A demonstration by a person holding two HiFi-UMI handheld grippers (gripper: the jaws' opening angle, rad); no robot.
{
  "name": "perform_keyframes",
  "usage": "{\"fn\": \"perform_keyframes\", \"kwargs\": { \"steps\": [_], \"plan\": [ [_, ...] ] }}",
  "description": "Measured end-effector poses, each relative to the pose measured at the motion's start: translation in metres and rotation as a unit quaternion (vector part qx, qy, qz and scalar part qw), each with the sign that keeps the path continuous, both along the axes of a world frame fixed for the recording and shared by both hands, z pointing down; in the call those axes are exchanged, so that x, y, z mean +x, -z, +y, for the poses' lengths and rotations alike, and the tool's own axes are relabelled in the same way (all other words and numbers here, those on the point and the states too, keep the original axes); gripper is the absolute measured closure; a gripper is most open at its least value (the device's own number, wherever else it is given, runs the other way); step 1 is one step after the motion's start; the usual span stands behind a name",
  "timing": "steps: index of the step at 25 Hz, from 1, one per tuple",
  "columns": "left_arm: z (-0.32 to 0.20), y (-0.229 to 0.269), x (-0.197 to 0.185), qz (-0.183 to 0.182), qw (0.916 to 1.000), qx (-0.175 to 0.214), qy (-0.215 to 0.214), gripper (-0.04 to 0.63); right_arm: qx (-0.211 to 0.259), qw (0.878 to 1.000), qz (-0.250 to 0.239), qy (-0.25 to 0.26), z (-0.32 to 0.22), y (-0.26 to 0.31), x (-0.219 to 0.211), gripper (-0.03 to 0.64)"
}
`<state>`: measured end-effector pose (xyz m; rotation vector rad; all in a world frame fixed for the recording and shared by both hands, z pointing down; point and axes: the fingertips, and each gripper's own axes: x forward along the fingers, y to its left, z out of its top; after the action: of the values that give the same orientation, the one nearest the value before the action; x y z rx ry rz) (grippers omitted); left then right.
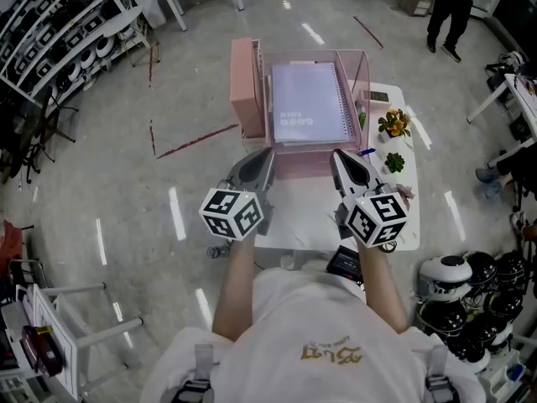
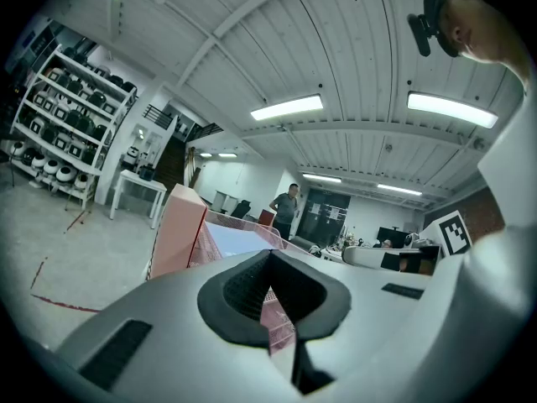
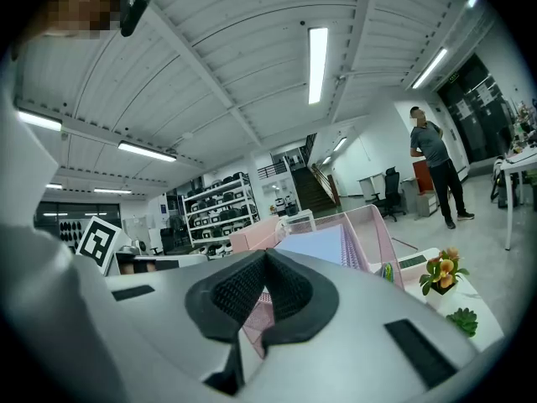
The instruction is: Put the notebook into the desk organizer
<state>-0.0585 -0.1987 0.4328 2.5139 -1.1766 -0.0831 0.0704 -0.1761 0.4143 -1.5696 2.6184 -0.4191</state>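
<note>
A lavender spiral notebook (image 1: pixel 309 103) lies flat in the top tray of the pink mesh desk organizer (image 1: pixel 248 91) at the far end of the white table (image 1: pixel 306 221). My left gripper (image 1: pixel 268 153) and right gripper (image 1: pixel 336 154) hover side by side just short of the organizer's front edge, both shut with nothing between their jaws. The left gripper view has the shut left gripper (image 2: pixel 270 289) in front of the organizer (image 2: pixel 178 229) and the notebook (image 2: pixel 237 239). In the right gripper view, the notebook (image 3: pixel 317 243) rests inside the organizer (image 3: pixel 374 225), beyond the shut right gripper (image 3: pixel 266 282).
A small pot of orange flowers (image 1: pixel 394 122) and a green succulent (image 1: pixel 393 161) stand on the table to the right of the organizer. A black device (image 1: pixel 345 264) lies near the table's near edge. Helmets (image 1: pixel 470 284) crowd the floor at right, and a person (image 1: pixel 449 7) stands far off.
</note>
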Motion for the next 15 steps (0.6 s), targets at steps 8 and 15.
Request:
{"fn": "perform_keyframes", "kwargs": {
  "steps": [8, 15],
  "plan": [
    [-0.0004, 0.0005, 0.0045, -0.001, 1.0000, 0.000, -0.005, 0.578, 0.000, 1.000, -0.002, 0.001, 0.0011, 0.0002, 0.0006, 0.607],
    [-0.0009, -0.0040, 0.0086, -0.004, 1.0000, -0.004, -0.007, 0.580, 0.001, 1.000, -0.002, 0.002, 0.0015, -0.0019, 0.0028, 0.607]
  ]
}}
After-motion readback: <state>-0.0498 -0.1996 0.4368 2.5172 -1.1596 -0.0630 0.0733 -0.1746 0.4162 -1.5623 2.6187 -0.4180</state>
